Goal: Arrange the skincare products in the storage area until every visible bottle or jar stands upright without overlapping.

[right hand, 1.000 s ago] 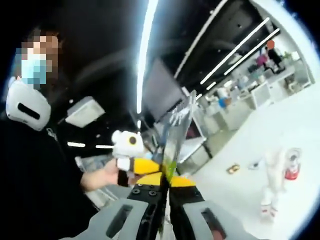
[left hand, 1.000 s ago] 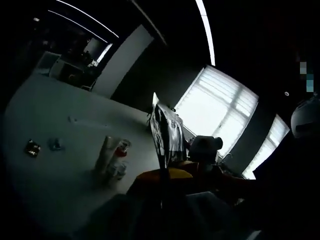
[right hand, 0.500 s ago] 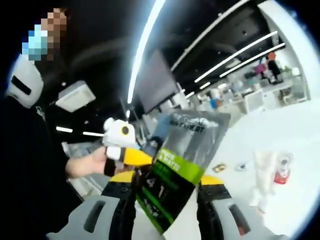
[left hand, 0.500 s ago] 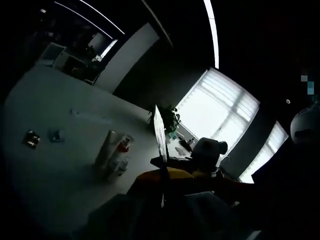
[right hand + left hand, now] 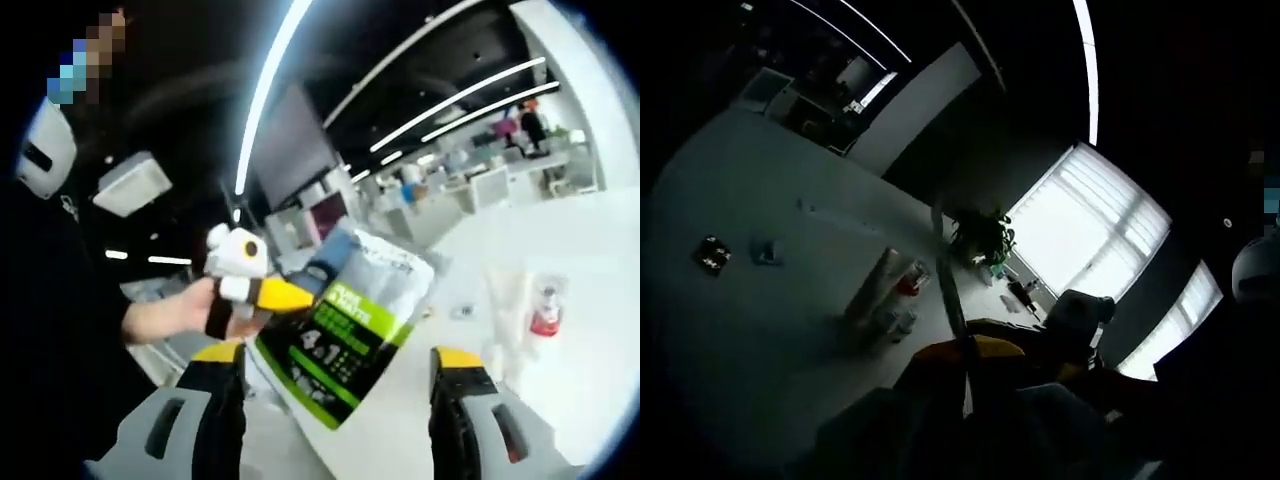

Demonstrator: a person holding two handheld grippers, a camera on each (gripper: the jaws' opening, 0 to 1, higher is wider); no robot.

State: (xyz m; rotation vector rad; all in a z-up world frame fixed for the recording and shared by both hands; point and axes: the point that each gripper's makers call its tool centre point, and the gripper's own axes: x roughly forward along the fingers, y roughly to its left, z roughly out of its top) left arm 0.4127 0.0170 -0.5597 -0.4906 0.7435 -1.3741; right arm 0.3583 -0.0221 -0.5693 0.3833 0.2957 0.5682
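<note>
- The left claw (image 5: 262, 293), its jaws shut, pinches a grey-and-green pouch (image 5: 348, 335) by its edge; a person's hand (image 5: 165, 315) holds that claw.
- The right claw (image 5: 335, 375) stands wide open, jaws apart either side of the pouch.
- Beyond and right of it, a few skincare bottles (image 5: 523, 318) stand clustered on the white surface (image 5: 590, 300).

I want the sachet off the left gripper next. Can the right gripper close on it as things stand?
Probably yes: the right gripper stands open, its jaws wide on either side of the sachet, which the left gripper holds up between them. Nothing blocks the closing.
</note>
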